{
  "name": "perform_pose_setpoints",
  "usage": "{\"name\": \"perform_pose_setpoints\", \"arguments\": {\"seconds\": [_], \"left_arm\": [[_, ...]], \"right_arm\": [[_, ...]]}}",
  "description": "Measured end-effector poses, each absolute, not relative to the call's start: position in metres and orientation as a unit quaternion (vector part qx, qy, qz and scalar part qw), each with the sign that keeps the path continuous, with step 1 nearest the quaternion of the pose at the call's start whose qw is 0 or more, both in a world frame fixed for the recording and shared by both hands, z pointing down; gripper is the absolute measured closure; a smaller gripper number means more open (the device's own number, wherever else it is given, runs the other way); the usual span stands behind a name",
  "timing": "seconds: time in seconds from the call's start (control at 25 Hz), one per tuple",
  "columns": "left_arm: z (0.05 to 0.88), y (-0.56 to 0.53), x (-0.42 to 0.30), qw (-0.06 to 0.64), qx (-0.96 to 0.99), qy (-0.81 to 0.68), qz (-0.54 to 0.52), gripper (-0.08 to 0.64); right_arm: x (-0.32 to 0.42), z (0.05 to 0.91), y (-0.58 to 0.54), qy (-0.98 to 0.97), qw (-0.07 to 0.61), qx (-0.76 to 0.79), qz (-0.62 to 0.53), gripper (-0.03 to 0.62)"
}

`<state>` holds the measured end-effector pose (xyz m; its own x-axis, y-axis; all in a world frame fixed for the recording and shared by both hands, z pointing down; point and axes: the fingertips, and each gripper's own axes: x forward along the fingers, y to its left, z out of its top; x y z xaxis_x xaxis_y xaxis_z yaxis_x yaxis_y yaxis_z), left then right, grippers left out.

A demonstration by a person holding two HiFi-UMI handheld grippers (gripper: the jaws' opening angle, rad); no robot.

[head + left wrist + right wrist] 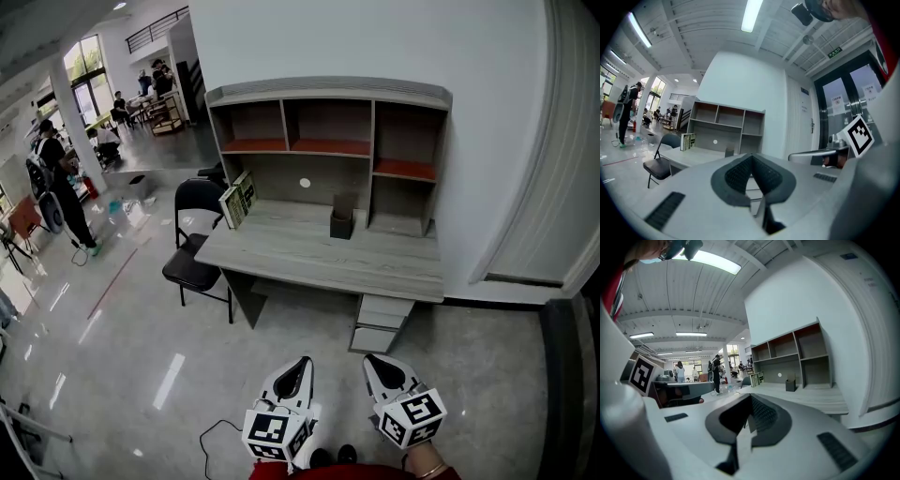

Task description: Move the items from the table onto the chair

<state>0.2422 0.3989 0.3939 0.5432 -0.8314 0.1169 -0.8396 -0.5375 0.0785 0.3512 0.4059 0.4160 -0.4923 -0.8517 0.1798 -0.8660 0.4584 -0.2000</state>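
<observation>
Jaws on the left gripper and right gripper are shut, holding nothing. Books lean near the table edge; a bump could knock them down.

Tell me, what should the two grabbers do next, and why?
Probably walk forward to the grey wooden desk. The green-and-white books and the small dark box sit on it, and the black folding chair stands beside it. The left gripper and the right gripper are shut, empty and well short of the desk.
</observation>
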Motion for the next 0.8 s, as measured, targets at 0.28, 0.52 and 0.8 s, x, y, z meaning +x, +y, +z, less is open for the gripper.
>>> {"name": "perform_pose_setpoints", "arguments": {"seconds": [0.28,0.52,0.8], "left_arm": [[0.396,0.394,0.246,0.065,0.873,-0.483,0.036,0.551],[0.396,0.383,0.252,0.062,0.869,-0.490,0.044,0.551],[0.405,0.362,0.236,0.068,0.847,-0.523,0.067,0.551]], "right_arm": [[0.357,0.419,0.399,-0.854,0.025,0.499,0.144,0.584],[0.365,0.418,0.387,-0.856,0.021,0.496,0.146,0.584],[0.358,0.425,0.366,-0.865,0.031,0.478,0.148,0.584]]}}
